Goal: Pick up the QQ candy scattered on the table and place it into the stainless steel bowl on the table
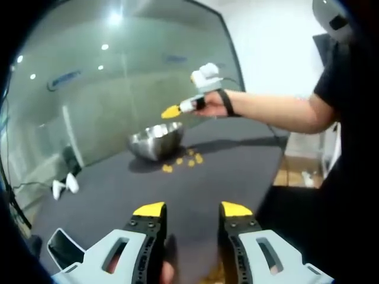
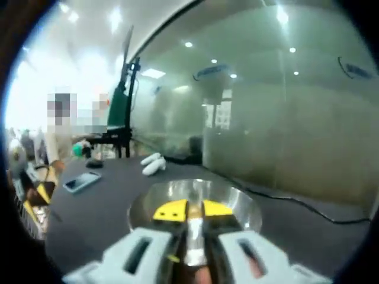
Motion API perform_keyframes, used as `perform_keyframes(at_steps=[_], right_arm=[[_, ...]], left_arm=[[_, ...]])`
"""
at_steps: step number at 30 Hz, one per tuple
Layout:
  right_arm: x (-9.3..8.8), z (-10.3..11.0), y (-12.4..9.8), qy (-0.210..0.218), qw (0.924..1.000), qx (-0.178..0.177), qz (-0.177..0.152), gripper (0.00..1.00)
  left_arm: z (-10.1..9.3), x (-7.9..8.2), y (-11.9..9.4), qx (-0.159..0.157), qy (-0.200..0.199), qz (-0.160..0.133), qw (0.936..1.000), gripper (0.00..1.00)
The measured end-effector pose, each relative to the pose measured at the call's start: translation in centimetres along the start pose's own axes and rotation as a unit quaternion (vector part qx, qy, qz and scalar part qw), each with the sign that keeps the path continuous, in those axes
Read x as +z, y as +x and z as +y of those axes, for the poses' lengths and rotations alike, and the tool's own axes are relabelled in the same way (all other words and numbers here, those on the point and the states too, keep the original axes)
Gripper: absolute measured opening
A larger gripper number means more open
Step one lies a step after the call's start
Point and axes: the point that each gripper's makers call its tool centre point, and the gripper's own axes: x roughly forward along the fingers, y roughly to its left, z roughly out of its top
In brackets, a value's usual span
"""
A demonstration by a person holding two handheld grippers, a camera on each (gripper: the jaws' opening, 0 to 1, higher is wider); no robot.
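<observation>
The right hand-held gripper [image 2: 188, 210], jaws nearly pressed together, hovers over the shiny round stainless steel bowl [image 2: 237, 198]; the left hand-held gripper [image 1: 192, 209] is spread, small yellow candies [image 1: 189, 160] on the dark matte desk [image 1: 237, 171] ahead.

Grey tongs [image 1: 192, 214], yellow tips, black sleeve [image 1: 331, 77]

In the right gripper view the right claw [image 2: 193, 210] stands in front of the stainless steel bowl [image 2: 237, 198] and hides its near rim and most of its inside; whether a candy sits between the yellow tips is too blurred to tell; the gap between them looks very narrow. In the left gripper view the left claw [image 1: 192, 209] is cut off by the bottom edge; the QQ candy [image 1: 183, 160] beside the bowl is only small yellow spots, too small to count surely; a phone [image 1: 64, 248] on the desk [image 1: 195, 183] is partly cut by the dark rim.
</observation>
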Motion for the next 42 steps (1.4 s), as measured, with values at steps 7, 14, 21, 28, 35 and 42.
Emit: perform_keyframes(at_steps=[7,14,21,28,35,42], right_arm=[[0.0,0.0,-1.2,-0.004,1.0,0.0,-0.002,0.21],[0.7,-0.4,-3.6,0.027,0.9994,-0.002,-0.023,0.19],[0.8,2.4,-7.1,0.024,0.9985,0.034,-0.034,0.19],[-0.6,4.1,-11.7,-0.009,0.999,0.037,-0.025,0.2],[-4.5,4.4,-15.8,-0.037,0.9985,0.041,-0.003,0.21],[-7.6,3.4,-18.3,-0.011,0.9995,0.022,0.019,0.21]], left_arm=[[-0.3,0.0,0.3,-0.006,0.003,0.003,1.0,0.37],[-0.6,0.3,0.7,-0.015,0.009,0.002,0.9999,0.37],[-0.7,0.5,1.3,-0.021,0.011,0.001,0.9997,0.37],[-0.9,0.5,1.3,-0.025,0.012,-0.002,0.9996,0.37],[-0.9,0.1,1.0,-0.025,0.009,-0.001,0.9996,0.37],[-0.9,0.3,1.4,-0.028,0.013,-0.001,0.9995,0.37]])
